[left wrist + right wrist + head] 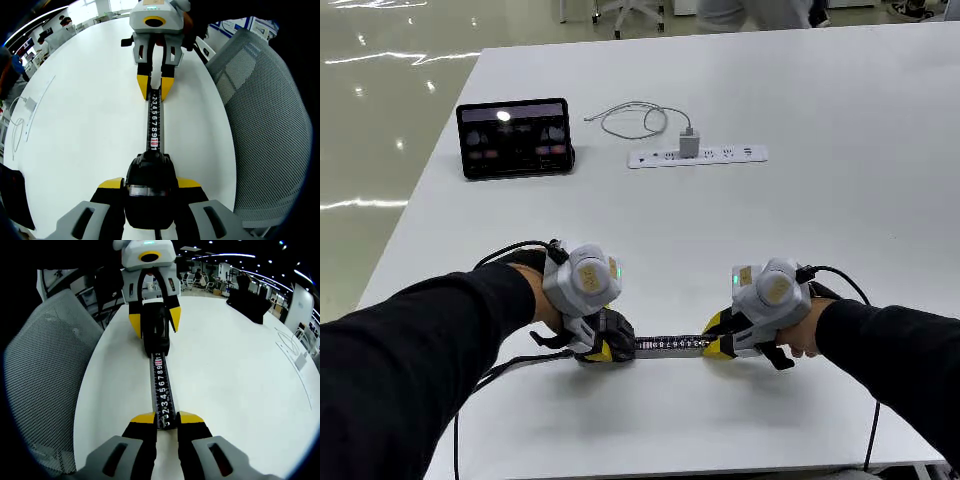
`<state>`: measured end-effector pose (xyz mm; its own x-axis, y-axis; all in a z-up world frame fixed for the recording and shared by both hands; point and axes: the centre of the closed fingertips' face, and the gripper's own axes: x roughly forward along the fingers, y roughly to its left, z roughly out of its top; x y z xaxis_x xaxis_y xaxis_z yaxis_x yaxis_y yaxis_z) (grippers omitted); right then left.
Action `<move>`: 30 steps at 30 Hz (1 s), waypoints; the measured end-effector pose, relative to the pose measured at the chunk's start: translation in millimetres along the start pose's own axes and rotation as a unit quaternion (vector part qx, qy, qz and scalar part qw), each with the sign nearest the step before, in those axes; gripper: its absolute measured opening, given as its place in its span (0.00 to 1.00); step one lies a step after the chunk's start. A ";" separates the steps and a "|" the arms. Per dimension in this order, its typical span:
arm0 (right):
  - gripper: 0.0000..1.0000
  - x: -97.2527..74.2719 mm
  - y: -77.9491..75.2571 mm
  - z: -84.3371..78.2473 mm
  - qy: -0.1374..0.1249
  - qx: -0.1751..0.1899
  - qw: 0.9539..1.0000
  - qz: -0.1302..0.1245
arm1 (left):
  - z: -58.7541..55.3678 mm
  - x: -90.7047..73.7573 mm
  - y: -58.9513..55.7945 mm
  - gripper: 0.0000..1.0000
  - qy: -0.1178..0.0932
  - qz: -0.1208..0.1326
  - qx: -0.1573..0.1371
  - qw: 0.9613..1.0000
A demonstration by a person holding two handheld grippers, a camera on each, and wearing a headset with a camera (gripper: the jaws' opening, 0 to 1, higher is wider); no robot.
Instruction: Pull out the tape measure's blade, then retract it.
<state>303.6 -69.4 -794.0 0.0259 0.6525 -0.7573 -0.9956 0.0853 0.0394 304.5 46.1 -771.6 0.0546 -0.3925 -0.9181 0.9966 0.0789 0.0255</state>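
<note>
The black tape measure case (pixel 150 187) sits between the yellow-tipped jaws of my left gripper (pixel 150 184), which is shut on it. In the head view the case (pixel 610 337) rests on the white table under the left gripper (pixel 602 345). The numbered blade (pixel 670 344) runs a short way out to the right, flat along the table. My right gripper (pixel 165 418) is shut on the blade's end (pixel 164 416), and the blade (pixel 160 385) stretches ahead to the case (pixel 154 332). In the head view the right gripper (pixel 718 345) faces the left one.
A dark tablet (pixel 514 137) stands at the back left. A white power strip (pixel 697 156) with a charger and looped cable (pixel 635 120) lies behind the grippers. A grey mesh chair (pixel 265 125) stands by the table's near edge (pixel 660 470).
</note>
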 end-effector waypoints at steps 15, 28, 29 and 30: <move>0.10 -9.3 -1.7 -9.2 -0.001 0.005 1.000 -0.005 | 0.7 -0.5 -0.6 0.33 -0.005 0.001 -0.004 1.000; 0.10 -16.4 -4.7 -15.8 0.002 0.005 1.000 -0.009 | 0.5 -0.2 0.0 0.33 -0.006 0.002 -0.004 1.000; 0.10 -16.9 -4.3 -16.7 0.002 0.005 1.000 -0.009 | 0.5 -0.2 0.1 0.33 -0.006 0.002 -0.004 1.000; 0.10 -17.6 -4.5 -17.3 0.002 0.005 1.000 -0.009 | 0.4 -0.1 0.2 0.33 -0.006 0.002 -0.004 1.000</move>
<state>306.2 -94.3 -792.1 0.0441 0.6471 -0.7611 -0.9939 0.1052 0.0318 304.8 45.8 -771.3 0.0585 -0.4033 -0.9132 0.9959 0.0871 0.0253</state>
